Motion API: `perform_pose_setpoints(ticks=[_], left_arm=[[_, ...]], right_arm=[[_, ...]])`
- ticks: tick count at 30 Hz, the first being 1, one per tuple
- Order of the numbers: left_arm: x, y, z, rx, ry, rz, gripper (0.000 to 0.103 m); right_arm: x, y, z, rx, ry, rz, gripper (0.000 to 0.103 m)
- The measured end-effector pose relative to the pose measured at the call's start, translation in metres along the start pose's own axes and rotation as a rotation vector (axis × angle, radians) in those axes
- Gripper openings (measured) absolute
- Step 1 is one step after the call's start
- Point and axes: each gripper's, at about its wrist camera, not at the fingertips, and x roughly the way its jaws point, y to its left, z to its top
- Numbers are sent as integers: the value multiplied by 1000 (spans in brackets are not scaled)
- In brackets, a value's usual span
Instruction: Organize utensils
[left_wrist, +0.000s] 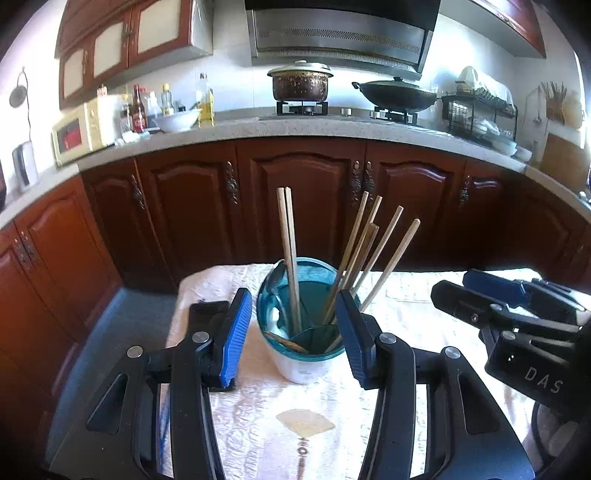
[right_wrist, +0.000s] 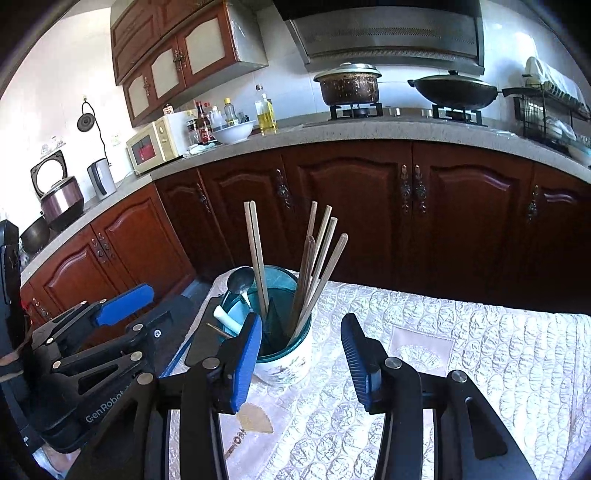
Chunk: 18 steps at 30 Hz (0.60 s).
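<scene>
1. Two grippers hang over the table's near end. The left gripper (left_wrist: 294, 330) has its blue pads spread wide on either side of the utensil holder (left_wrist: 306, 325), clear of its rim, with nothing pinched between them.
2. The right gripper (right_wrist: 301, 350) is also parted and empty; its left pad (right_wrist: 245, 360) sits in front of the holder's near wall, and the other pad is out over bare cloth.
3. The holder is a white cup with a teal insert. It stands upright on the quilted white tablecloth (right_wrist: 461, 354), near the table's far edge.
4. Inside it, a pair of chopsticks (left_wrist: 288, 254) stands nearly straight, and a looser bundle of chopsticks (left_wrist: 373, 254) fans out to the right.
5. A metal spoon (right_wrist: 240, 280) and a white ceramic spoon (right_wrist: 227, 318) lean in the holder's left side.
6. A flat black slab (right_wrist: 203, 336) lies on the cloth just left of the holder, partly hidden behind the right gripper's left pad.
7. Beyond the table runs a row of dark red cabinet doors (left_wrist: 303, 199) under a speckled counter (left_wrist: 295, 127).
8. On the stove sit a lidded pot (left_wrist: 300, 82) and a wok (left_wrist: 393, 94). A microwave (left_wrist: 79, 133), bottles (left_wrist: 138, 109) and a white bowl (left_wrist: 177, 120) crowd the counter's left end, and a dish rack (left_wrist: 478, 114) sits at its right.
</scene>
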Motion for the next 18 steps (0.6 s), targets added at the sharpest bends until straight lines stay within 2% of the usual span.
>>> perform_pose_setpoints(ticks=[18], left_arm=[[-9, 3, -1, -28, -21, 8, 46]], right_arm=[[-3, 11, -2, -25, -14, -12, 45]])
